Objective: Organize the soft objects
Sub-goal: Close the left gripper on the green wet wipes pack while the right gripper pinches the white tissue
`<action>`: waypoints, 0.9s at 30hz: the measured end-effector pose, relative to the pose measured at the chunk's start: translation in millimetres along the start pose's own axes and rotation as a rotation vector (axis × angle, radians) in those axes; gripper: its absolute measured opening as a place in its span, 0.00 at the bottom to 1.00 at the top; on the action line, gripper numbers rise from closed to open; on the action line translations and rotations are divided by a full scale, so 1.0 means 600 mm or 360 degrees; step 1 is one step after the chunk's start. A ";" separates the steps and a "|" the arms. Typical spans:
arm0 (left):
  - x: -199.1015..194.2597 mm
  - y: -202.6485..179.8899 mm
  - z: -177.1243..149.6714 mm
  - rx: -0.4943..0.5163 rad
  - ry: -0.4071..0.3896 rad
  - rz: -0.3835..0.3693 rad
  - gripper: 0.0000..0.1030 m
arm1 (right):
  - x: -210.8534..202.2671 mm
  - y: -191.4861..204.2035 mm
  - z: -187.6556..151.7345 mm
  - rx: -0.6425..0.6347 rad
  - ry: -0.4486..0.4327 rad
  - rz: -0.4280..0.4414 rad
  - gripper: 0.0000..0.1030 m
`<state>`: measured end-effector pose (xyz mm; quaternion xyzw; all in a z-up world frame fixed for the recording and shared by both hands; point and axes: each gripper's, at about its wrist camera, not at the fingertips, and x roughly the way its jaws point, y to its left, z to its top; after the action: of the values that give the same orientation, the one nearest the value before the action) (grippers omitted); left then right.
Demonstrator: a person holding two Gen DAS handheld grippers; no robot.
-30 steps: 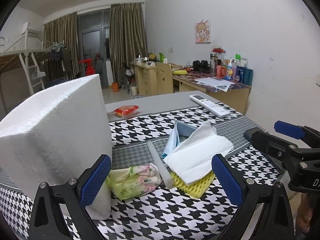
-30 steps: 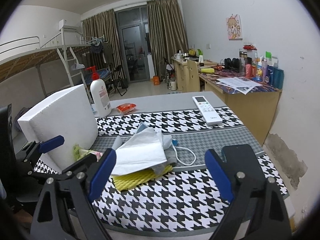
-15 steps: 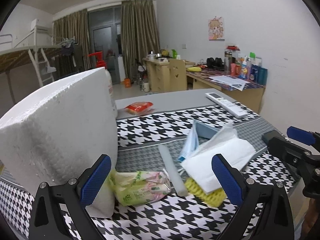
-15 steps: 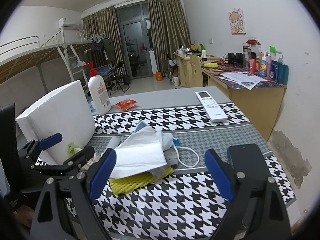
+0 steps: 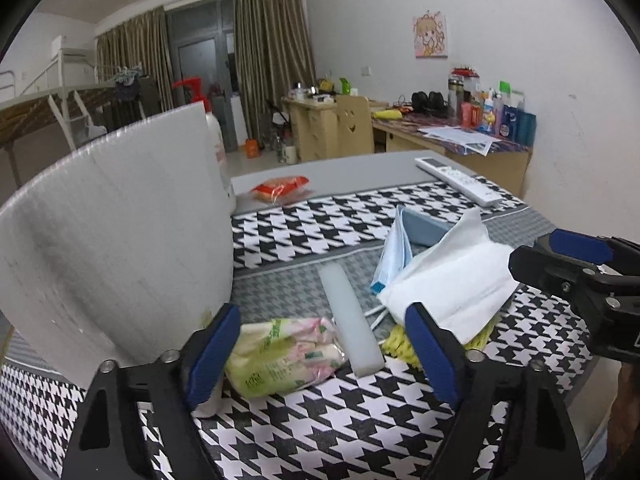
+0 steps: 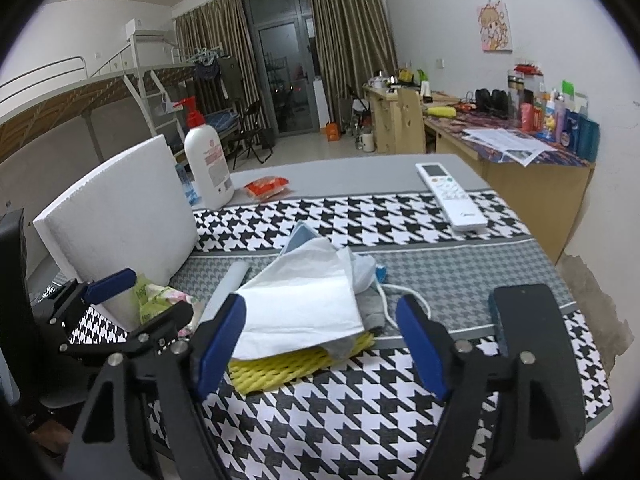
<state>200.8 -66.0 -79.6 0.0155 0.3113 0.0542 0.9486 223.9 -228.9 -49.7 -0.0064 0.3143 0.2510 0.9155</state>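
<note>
A big white foam block stands at the table's left. A green-pink tissue pack lies at its foot, with a white foam strip beside it. To the right is a pile: white tissue over a blue face mask, grey cloth and yellow foam netting. My left gripper is open, its fingers either side of the tissue pack and strip. My right gripper is open just in front of the pile.
A black phone lies at the table's right front, a white cable by the pile. Further back are a white remote, a red snack packet and a pump bottle. The houndstooth table ends near the right wall.
My left gripper has moved forward and lower toward the tissue pack, which now sits between its fingers. My right gripper has edged closer to the pile.
</note>
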 end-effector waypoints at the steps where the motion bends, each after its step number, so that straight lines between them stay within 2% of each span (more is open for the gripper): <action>1: 0.005 0.002 -0.002 -0.0005 0.0027 0.0002 0.78 | 0.003 0.000 -0.001 0.0001 0.0010 0.0008 0.78; 13: 0.040 0.019 -0.004 -0.0070 0.0218 0.0058 0.49 | 0.017 0.011 -0.001 -0.0030 0.0057 0.0028 0.78; 18: 0.047 0.016 -0.003 -0.0077 0.0264 0.0046 0.49 | 0.030 0.012 -0.002 -0.0034 0.0096 0.0030 0.78; 24: 0.054 0.022 -0.011 -0.0112 0.0331 -0.0027 0.47 | 0.038 0.007 -0.002 -0.0028 0.0121 0.0012 0.78; 27: 0.053 0.024 -0.012 -0.0128 0.0332 -0.0050 0.39 | 0.042 0.006 -0.003 -0.0019 0.0142 0.0013 0.78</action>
<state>220.7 -47.9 -103.2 -0.0331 0.4060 0.0530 0.9117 237.9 -214.7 -65.3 -0.0217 0.3534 0.2561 0.8995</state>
